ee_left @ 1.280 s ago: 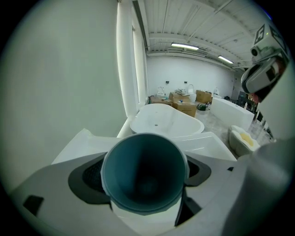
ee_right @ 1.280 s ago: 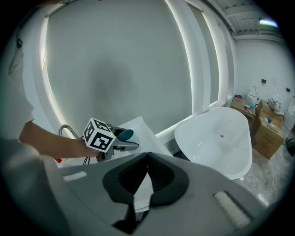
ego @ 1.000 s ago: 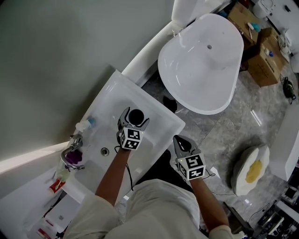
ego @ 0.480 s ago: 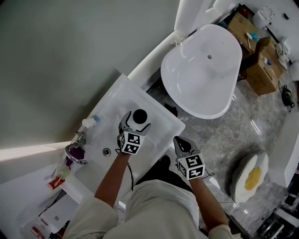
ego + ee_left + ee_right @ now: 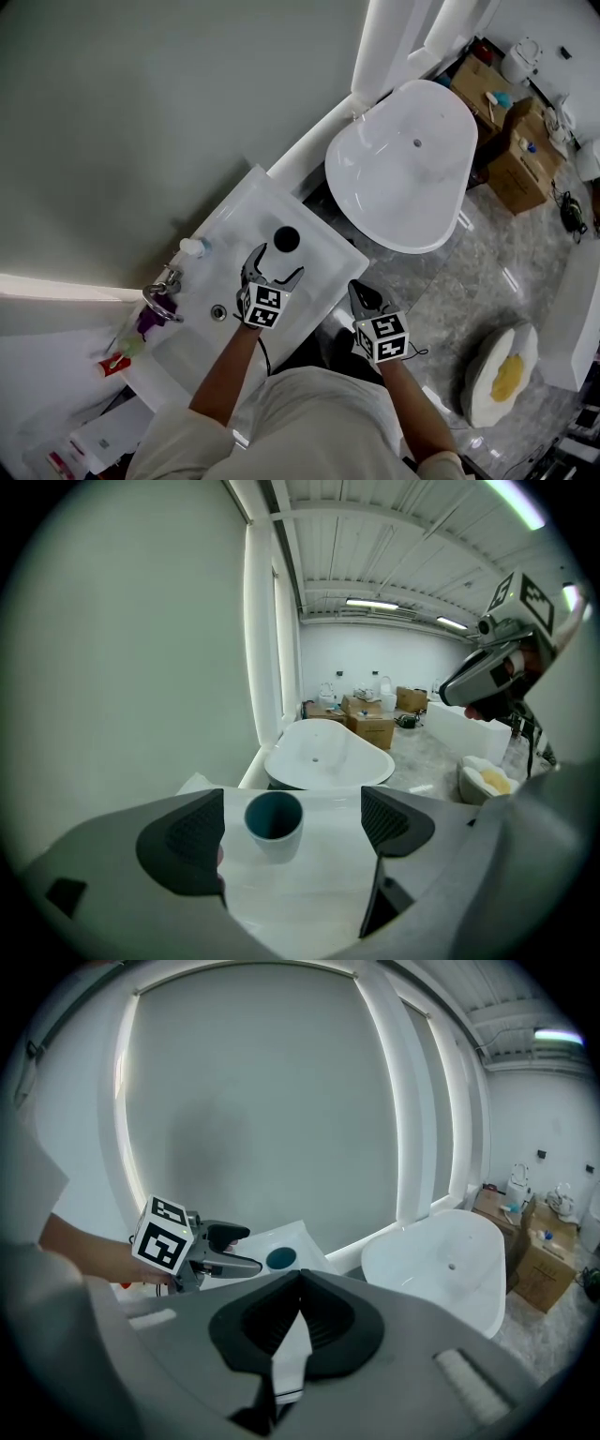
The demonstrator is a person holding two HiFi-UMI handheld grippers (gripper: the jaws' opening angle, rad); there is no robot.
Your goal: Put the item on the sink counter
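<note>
One cup (image 5: 286, 238) is left free on the desk (image 5: 323, 267) at 12 o'clock of the spread, drawn-back left gripper (image 5: 277, 262), so placement is judged done; the right gripper (image 5: 360, 290) is pressed together.

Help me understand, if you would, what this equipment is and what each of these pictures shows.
No robot here: a person holds a pair of tongs in each hand. The overhead picture comes from a camera on the person's head; the other two come from cameras riding on each tool. The left tongs are open, with a cup standing upright on the white sink counter just ahead, untouched. The right tongs are shut and hold nothing. A bathtub stands beyond.
</note>
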